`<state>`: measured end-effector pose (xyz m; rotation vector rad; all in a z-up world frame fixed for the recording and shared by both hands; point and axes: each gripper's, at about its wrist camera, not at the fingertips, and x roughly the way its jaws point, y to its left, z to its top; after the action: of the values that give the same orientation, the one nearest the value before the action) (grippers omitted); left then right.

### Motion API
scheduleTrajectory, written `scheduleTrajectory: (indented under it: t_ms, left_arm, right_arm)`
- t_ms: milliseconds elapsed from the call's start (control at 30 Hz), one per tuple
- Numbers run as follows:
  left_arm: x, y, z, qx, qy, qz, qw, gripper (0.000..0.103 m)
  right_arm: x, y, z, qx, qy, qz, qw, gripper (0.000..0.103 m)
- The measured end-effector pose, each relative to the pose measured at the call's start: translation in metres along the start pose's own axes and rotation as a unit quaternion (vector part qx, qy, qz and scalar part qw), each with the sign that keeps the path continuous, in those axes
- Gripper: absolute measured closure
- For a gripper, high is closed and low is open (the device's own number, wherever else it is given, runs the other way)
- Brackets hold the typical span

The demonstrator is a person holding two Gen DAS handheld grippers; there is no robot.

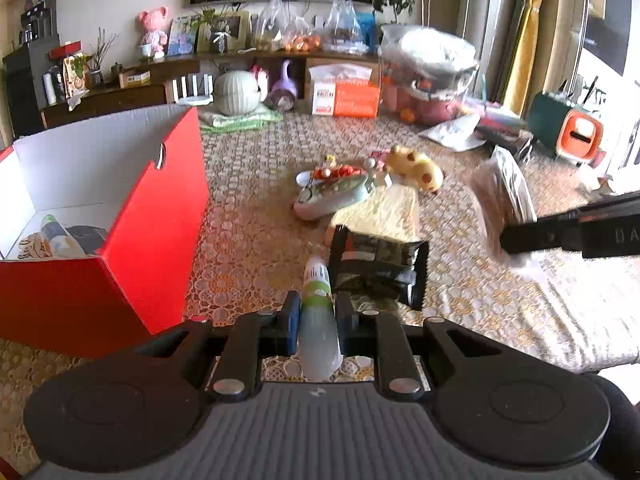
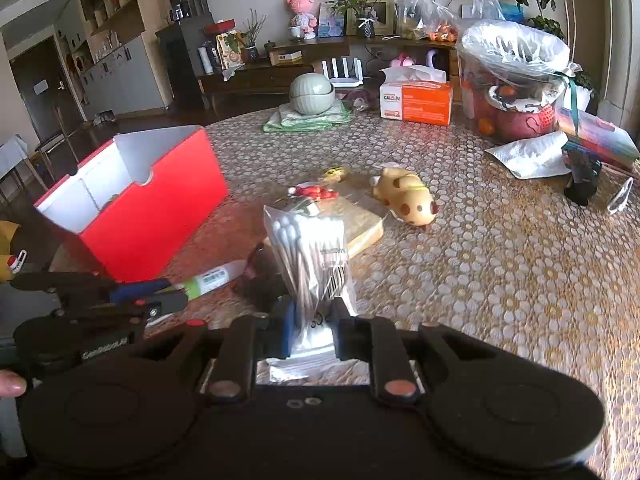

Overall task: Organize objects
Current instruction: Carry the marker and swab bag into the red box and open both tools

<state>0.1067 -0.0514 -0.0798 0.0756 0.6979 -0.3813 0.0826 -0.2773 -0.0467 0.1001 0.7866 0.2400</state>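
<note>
Left fingers (image 1: pixel 316 312) clamp tube (image 1: pixel 318 320), right fingers (image 2: pixel 312 326) cotton-swab bag (image 2: pixel 310 256) — red box (image 1: pixel 152 216) left, dark packet (image 1: pixel 380 268) just ahead

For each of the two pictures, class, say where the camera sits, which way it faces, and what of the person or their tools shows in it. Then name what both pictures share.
Left wrist: on the left gripper, looking forward across the table; its jaws hold a tube; the right gripper's tip enters at right.
Right wrist: on the right gripper, facing the same way; its jaws hold a cotton swab bag; a fingertip shows at the left edge.
Shared: red box, spotted toy.
</note>
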Motion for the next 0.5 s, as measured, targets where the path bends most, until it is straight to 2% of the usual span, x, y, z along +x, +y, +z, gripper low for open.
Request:
scheduleTrajectory:
  t_ms: [500]
  left_arm:
    - [-0.068, 0.025, 0.024, -0.034, -0.074, -0.025, 0.9964, 0.085]
  right_arm:
    - [-0.028, 0.048, 0.028, -0.021, -0.015, 0.025, 0.999, 0.085]
